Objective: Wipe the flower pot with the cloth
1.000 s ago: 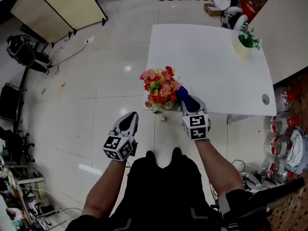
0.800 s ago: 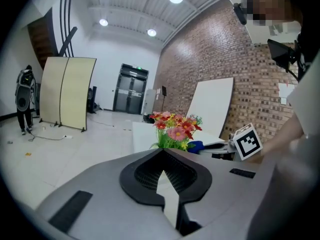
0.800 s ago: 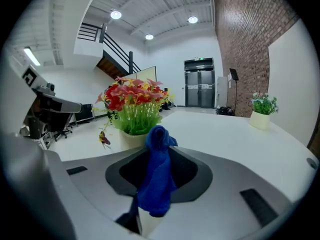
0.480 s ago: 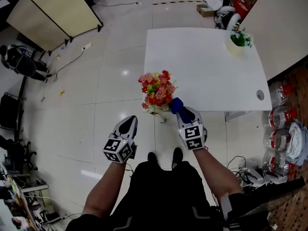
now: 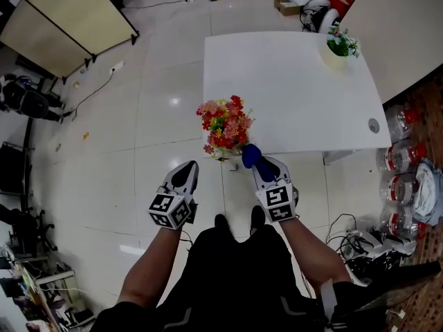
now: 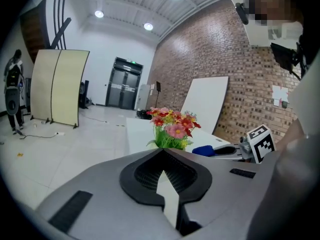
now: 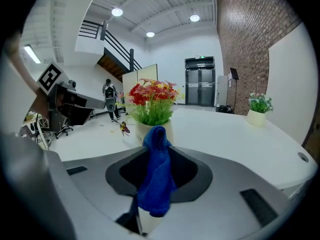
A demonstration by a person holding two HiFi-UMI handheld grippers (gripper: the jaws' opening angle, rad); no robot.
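Two hand-held grippers, one cloth, one flower pot: wiping judged not yet begun.

The flower pot (image 5: 223, 153), carrying red, pink and yellow flowers (image 5: 223, 121), stood at the near edge of the white tabletop (image 5: 291, 81). The right hand-held gripper (image 5: 255, 162) was clamped on a blue cloth (image 7: 156, 174), whose bunched end stuck out past the jaw tips just beside the pot; whether it touched the pot could not be told. By that reading the cloth was in hand and every stroke over the pot was left to do. The left hand-held gripper (image 5: 185, 169) was closed on nothing, over the floor, apart from the pot and pointed towards it. Both forearms reached forward and down, the right further ahead.
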